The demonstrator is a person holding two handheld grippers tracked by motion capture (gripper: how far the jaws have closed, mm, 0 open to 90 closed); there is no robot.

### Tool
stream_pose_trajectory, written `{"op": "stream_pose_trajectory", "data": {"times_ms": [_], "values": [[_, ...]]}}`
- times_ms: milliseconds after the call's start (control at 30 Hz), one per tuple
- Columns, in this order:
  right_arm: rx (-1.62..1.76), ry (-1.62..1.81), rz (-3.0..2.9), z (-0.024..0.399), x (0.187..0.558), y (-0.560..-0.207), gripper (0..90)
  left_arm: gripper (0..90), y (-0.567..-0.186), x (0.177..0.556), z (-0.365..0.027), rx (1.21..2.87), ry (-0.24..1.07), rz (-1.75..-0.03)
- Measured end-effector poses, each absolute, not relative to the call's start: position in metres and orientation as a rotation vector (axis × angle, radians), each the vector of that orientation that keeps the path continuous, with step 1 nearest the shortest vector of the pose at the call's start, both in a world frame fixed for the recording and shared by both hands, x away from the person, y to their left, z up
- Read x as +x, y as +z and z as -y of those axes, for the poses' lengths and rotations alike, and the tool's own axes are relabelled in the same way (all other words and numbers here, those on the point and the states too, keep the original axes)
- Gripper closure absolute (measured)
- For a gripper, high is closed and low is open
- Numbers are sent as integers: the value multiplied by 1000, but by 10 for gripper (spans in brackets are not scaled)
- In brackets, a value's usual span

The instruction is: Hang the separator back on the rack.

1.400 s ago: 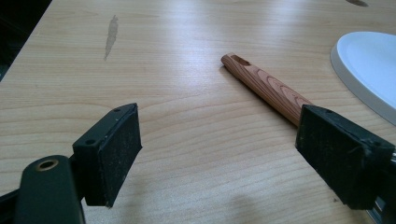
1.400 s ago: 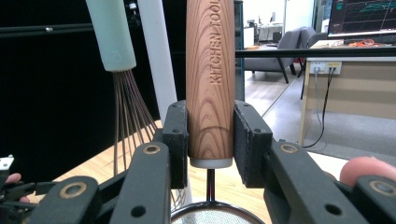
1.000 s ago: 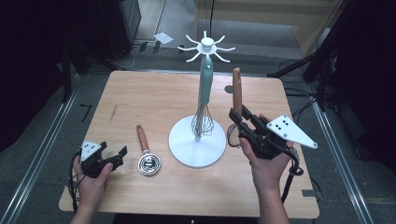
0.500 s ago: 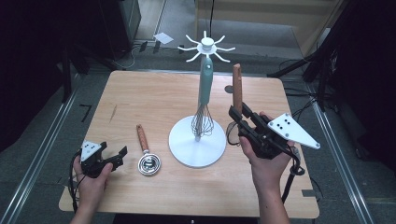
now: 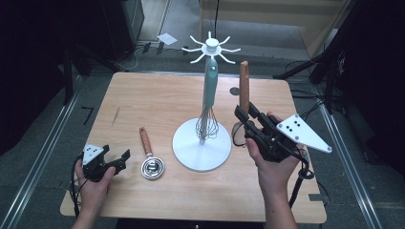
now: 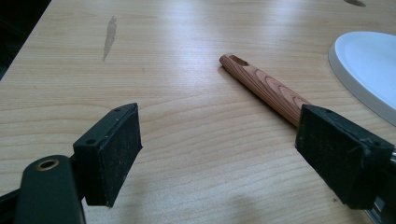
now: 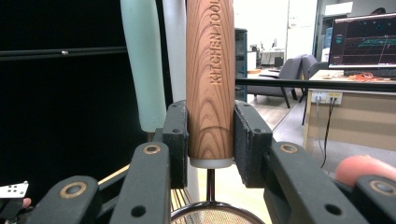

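My right gripper (image 5: pixel 244 112) is shut on a wooden-handled utensil (image 5: pixel 244 86) and holds it upright, just right of the white hook stand (image 5: pixel 208 47). The right gripper view has both pads (image 7: pixel 176 140) pressed on the handle (image 7: pixel 210 79), which reads "KITCHEN TOOLS", and a wire mesh head (image 7: pixel 212 215) shows below. On the stand hangs a teal-handled whisk (image 5: pixel 208 90). My left gripper (image 5: pixel 116 153) rests open at the table's front left. A second wooden-handled utensil (image 5: pixel 145 141) with a round metal bowl (image 5: pixel 153 168) lies to its right. Its handle (image 6: pixel 264 88) lies beyond the open jaws (image 6: pixel 219 149).
The stand's round white base (image 5: pixel 201 149) sits mid-table and reaches into the left gripper view (image 6: pixel 369 65). A dark streak (image 5: pixel 115 116) marks the wooden table (image 5: pixel 157 100) at the left. Metal rails and cables run along the floor on both sides.
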State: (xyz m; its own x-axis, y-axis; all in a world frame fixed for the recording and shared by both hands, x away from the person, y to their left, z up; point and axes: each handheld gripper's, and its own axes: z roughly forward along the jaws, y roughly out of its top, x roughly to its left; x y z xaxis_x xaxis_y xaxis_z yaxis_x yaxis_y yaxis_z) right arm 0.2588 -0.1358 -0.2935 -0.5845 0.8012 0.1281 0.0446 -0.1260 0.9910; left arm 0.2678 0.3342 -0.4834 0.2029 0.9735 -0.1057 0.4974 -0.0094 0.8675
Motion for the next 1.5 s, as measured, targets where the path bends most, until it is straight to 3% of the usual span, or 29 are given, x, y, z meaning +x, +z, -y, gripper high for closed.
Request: {"op": "stream_pose_trajectory", "data": {"times_ms": [1500], "values": [[915, 1710, -1626, 111, 275, -290, 706, 150, -483, 268, -334, 1628, 712, -1419]]}}
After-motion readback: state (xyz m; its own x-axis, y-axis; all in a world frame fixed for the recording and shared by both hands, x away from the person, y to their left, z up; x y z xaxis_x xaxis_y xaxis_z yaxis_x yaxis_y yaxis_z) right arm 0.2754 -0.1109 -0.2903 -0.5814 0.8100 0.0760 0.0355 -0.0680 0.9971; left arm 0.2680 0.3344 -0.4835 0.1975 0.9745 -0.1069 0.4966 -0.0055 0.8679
